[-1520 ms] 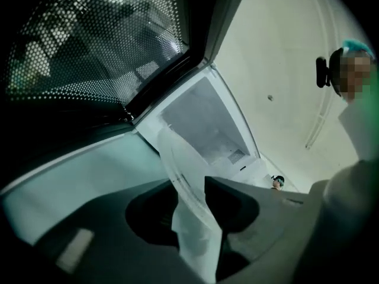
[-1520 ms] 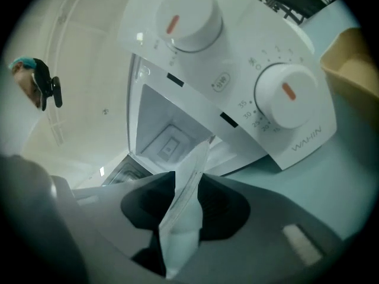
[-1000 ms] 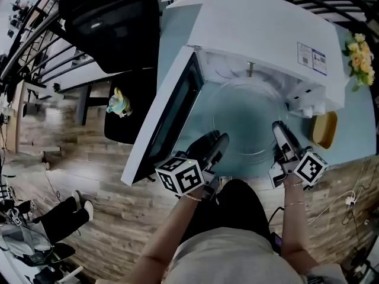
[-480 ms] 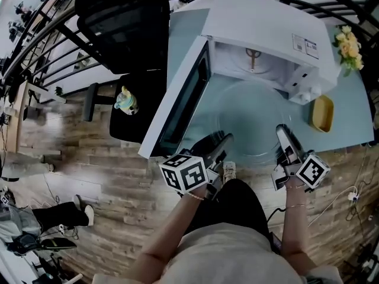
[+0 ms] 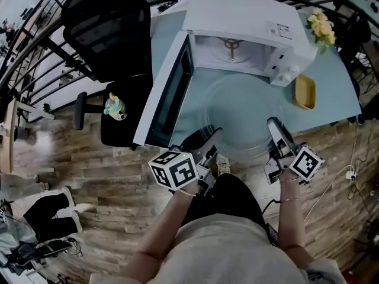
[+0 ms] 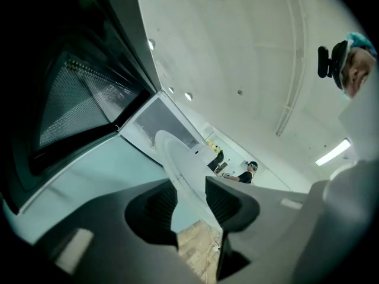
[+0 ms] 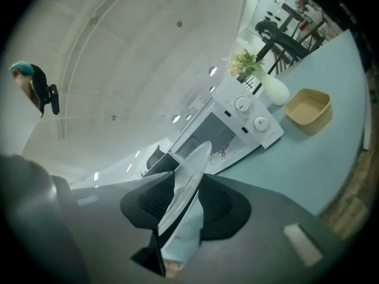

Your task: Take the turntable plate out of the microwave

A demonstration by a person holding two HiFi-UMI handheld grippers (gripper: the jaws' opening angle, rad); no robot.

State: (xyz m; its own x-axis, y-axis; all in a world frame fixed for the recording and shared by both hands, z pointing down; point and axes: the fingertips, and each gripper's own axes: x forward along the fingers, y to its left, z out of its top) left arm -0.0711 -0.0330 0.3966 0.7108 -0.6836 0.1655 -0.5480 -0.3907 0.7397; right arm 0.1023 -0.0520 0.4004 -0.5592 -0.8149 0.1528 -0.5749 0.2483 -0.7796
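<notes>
The clear glass turntable plate (image 5: 243,114) hangs level over the pale blue table (image 5: 334,102), in front of the open white microwave (image 5: 237,16). My left gripper (image 5: 210,139) is shut on the plate's near-left rim and my right gripper (image 5: 276,128) is shut on its near-right rim. In the left gripper view the plate (image 6: 177,161) runs edge-on between the pads of the left gripper (image 6: 186,199). In the right gripper view the plate's rim (image 7: 192,170) is pinched by the right gripper (image 7: 180,203). The microwave's cavity shows its bare drive hub (image 5: 230,45).
The microwave door (image 5: 166,93) swings out to the left, next to my left gripper. A yellow dish (image 5: 304,92) and a vase of flowers (image 5: 323,25) stand at the table's right. A black office chair (image 5: 106,28) with a small toy (image 5: 115,107) is to the left.
Both grippers have drawn back toward me with the plate between them. The plate has come out of the cavity, and the drive hub inside now shows.
</notes>
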